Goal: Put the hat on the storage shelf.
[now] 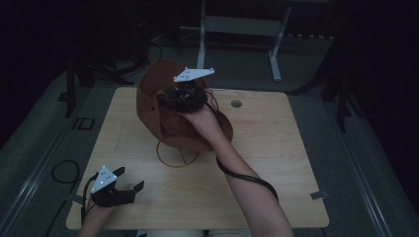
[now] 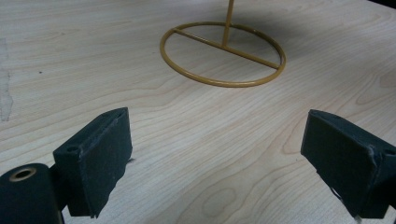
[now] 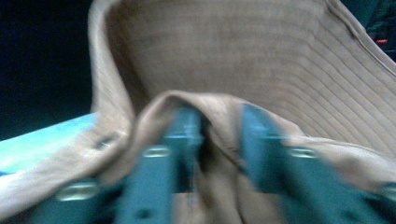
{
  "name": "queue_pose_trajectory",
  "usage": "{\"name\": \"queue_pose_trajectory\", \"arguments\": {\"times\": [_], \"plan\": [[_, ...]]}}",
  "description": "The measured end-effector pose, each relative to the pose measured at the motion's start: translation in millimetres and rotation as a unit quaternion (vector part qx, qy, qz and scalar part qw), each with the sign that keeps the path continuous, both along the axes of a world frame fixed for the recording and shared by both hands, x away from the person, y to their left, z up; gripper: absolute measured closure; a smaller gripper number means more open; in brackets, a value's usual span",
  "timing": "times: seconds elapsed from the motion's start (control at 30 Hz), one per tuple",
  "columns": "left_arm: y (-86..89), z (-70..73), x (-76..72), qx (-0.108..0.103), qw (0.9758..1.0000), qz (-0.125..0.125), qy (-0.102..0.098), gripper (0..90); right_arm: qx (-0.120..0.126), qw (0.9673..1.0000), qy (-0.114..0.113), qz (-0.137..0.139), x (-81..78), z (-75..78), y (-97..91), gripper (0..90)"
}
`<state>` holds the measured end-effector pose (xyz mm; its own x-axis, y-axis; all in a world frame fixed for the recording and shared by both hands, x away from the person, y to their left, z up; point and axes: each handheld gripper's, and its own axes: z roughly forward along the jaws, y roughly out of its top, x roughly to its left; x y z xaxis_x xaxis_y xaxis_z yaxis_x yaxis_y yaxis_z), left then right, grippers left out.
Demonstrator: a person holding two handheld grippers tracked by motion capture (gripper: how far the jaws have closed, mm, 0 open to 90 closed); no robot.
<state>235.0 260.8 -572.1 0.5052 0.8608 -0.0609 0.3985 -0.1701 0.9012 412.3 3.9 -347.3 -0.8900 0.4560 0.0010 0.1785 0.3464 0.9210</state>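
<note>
**Hat going onto its wire stand**

The left gripper (image 1: pixel 129 190) waits near the table's (image 1: pixel 276 163) front edge, jaws wide apart, holding nothing. Farther on, the right gripper (image 1: pixel 170 101) reaches forward, jaws partly open around a fold of the brown hat (image 1: pixel 150 94), which sits above the stand (image 1: pixel 177 155), apparently to settle it there.

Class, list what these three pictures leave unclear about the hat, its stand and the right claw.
- Stand: post cut off by the top edge, left gripper view; hat covers its top, high view.
- Right claw: motion blur, right gripper view; grip on hat fabric unclear.
- Hat's far brim: dim, high view.
</note>
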Motion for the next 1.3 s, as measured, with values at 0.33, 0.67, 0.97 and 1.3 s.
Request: {"name": "queue_pose_trajectory", "arguments": {"times": [0.33, 0.67, 0.97, 1.3], "plan": [[1.7, 0.1, 0.0, -0.007, 0.9999, 0.009, -0.003, 9.6, -0.040, 0.9987, -0.031, 0.008, -9.0, -3.5, 8.7, 35.1], [1.5, -1.9, 0.3, -0.011, 0.9999, 0.011, -0.001, 9.6, -0.032, 0.9987, -0.037, 0.018, -18.0, 5.0, -6.4, 20.3], [0.3, -2.4, 1.5, -0.010, 0.9999, 0.009, 0.002, 9.6, -0.010, 0.9996, -0.027, 0.005, -15.2, 4.9, -32.5, 19.9], [-1.2, -2.8, 2.4, -0.011, 0.9999, 0.008, 0.002, 9.6, 0.022, 0.9996, -0.018, 0.006, -18.5, -8.7, -76.5, 13.0]]}}
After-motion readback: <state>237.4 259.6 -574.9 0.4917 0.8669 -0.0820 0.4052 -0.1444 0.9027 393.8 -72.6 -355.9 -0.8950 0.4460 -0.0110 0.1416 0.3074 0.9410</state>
